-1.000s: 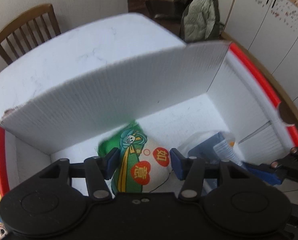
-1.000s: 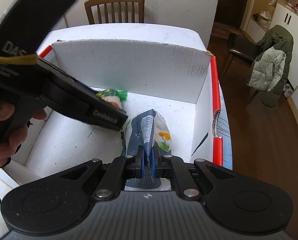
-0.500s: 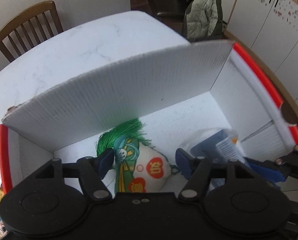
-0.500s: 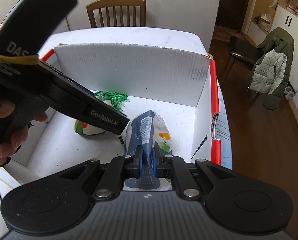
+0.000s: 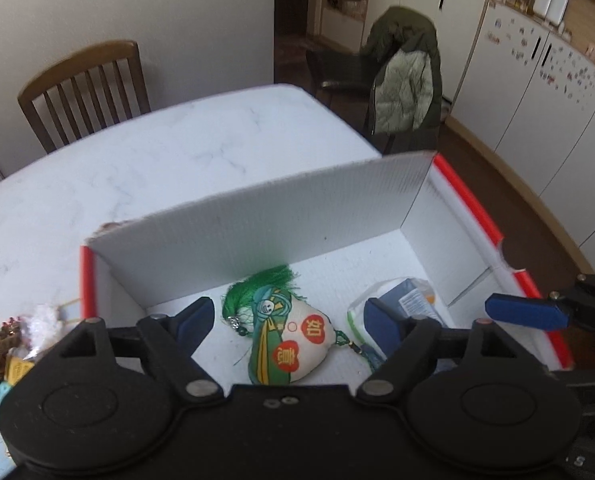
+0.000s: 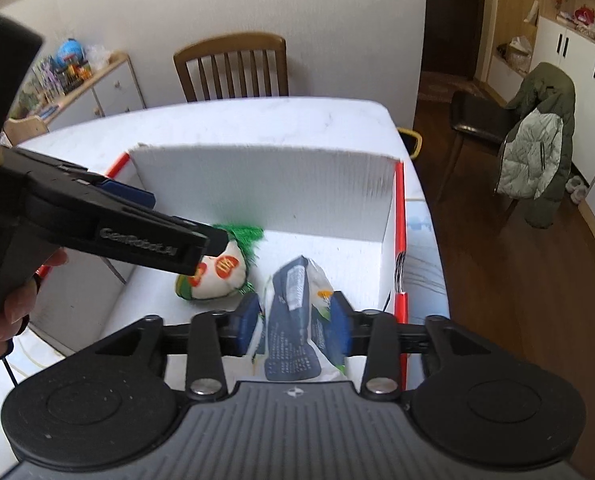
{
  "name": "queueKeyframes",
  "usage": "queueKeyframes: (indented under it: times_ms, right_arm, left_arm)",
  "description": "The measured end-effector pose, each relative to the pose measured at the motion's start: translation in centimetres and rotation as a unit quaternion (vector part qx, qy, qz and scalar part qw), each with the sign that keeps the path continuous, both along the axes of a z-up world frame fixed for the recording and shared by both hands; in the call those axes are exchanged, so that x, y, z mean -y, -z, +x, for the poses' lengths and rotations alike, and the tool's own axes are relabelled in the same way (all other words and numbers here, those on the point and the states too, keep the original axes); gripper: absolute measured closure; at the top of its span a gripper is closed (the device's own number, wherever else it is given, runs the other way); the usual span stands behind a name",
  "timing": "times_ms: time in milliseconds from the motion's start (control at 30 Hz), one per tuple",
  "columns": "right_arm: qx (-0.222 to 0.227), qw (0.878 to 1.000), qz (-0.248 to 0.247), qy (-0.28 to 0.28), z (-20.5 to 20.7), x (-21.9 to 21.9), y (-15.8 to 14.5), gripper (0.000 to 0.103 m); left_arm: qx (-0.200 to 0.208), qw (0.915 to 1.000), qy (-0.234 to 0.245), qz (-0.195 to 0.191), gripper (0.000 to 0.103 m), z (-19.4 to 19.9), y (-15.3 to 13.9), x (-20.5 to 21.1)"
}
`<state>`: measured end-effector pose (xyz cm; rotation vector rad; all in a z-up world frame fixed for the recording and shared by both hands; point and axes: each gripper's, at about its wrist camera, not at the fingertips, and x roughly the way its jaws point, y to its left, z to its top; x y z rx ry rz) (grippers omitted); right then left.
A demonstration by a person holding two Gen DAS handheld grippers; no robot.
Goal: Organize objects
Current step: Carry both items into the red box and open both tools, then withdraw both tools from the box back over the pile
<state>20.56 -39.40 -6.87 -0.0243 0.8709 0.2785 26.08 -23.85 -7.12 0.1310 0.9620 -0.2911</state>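
Observation:
A white cardboard box (image 5: 257, 232) with red edges stands on the white table (image 5: 157, 160). On its floor lies a white sachet (image 5: 297, 344) with red patches and a green tassel. My left gripper (image 5: 289, 320) hangs open above the sachet, not touching it. Beside the sachet lies a blue and white packet (image 5: 409, 300). In the right wrist view the packet (image 6: 293, 320) lies between the spread fingers of my open right gripper (image 6: 295, 320). The sachet (image 6: 217, 276) lies to its left, under my left gripper (image 6: 165, 216). The box wall (image 6: 257, 184) rises behind both.
Several small trinkets (image 5: 13, 344) lie on the table left of the box. A wooden chair (image 6: 233, 64) stands at the table's far side. A chair draped with a green jacket (image 6: 537, 140) stands on the floor to the right. A person's hand (image 6: 1, 312) holds the left gripper.
My right gripper has opened and let go of the blue packet, which now lies in the box. Both grippers have pulled back and up. The sachet lies where it dropped.

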Motion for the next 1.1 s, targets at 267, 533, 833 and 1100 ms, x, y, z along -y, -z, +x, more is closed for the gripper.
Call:
queueKeyframes:
  times_ms: [267,533,833,1100]
  right_arm:
    - [0.027,1.0,0.012,0.004,-2.0,-1.0,-2.6,0.054]
    - [0.034,0.999,0.036,0.017,-3.5,-2.5,-4.5,0.047]
    - [0.047,0.997,0.046,0.034,-5.5,-6.0,-5.7,0.038]
    - [0.056,0.997,0.05,0.024,-7.3,-10.4,-6.4,0.022]
  left_arm:
    - [0.052,0.9985,-0.003,-0.016,0.018,-3.5,-3.6,-2.5]
    - [0.09,0.9957,0.0,-0.019,0.012,-6.8,-5.8,-5.5]
    - [0.105,0.9942,-0.001,-0.022,0.004,-9.9,-6.9,-10.6]
    - [0.105,0.9939,-0.014,-0.032,0.001,-11.9,-7.0,-16.3]
